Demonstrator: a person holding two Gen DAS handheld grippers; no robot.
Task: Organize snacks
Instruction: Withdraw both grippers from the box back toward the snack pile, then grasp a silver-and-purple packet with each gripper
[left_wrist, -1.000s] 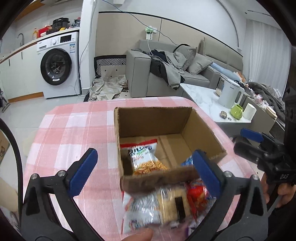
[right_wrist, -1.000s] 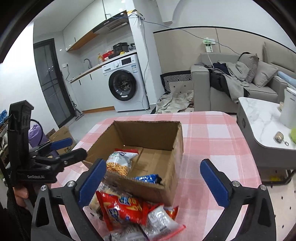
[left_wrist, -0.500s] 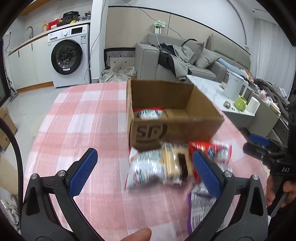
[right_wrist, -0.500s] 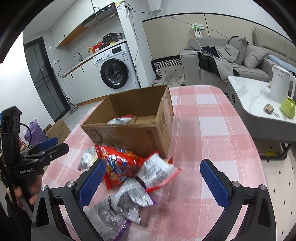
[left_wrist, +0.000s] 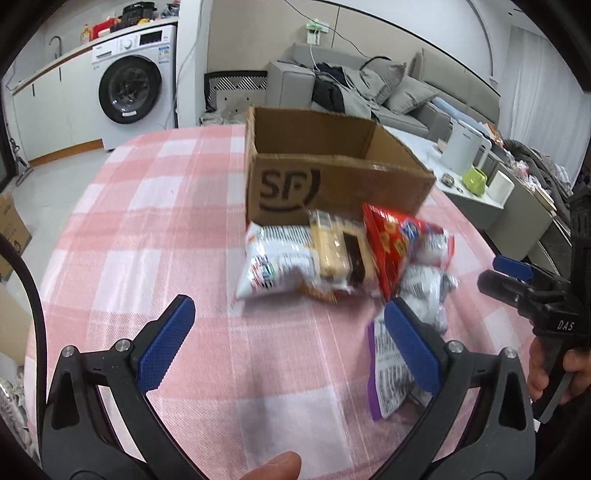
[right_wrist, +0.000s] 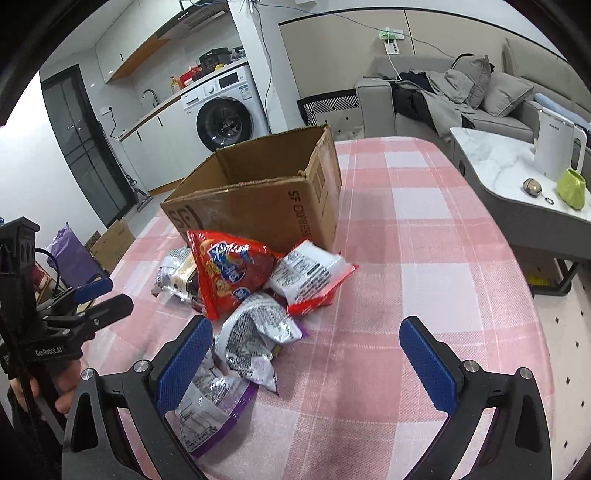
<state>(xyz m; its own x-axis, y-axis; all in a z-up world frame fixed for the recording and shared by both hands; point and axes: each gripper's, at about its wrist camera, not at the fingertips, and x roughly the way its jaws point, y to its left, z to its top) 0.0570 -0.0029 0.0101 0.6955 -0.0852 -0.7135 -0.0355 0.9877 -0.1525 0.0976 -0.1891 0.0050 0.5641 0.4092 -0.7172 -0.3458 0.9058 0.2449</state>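
An open cardboard box (left_wrist: 332, 184) (right_wrist: 258, 199) stands on the pink checked tablecloth (left_wrist: 147, 236). In front of it lies a pile of snack packets: a white packet (left_wrist: 277, 260), a clear cracker pack (left_wrist: 338, 254), a red chip bag (left_wrist: 391, 240) (right_wrist: 229, 269), a white and red packet (right_wrist: 310, 275), silver packets (right_wrist: 255, 328) and a purple-edged one (left_wrist: 388, 369) (right_wrist: 207, 410). My left gripper (left_wrist: 288, 343) is open and empty, low in front of the pile. My right gripper (right_wrist: 306, 358) is open too, its left finger over the purple-edged packet. The box's inside is hidden.
A low marble table (right_wrist: 498, 162) with a white kettle (right_wrist: 557, 144) and a green cup (right_wrist: 572, 188) stands to the right. A sofa (right_wrist: 461, 96) and a washing machine (left_wrist: 129, 92) are behind. Cardboard boxes (right_wrist: 114, 243) sit on the floor at the left.
Both grippers have dropped and pulled back from over the box to low in front of the snack pile. The box interior has gone out of sight. Both stayed open.
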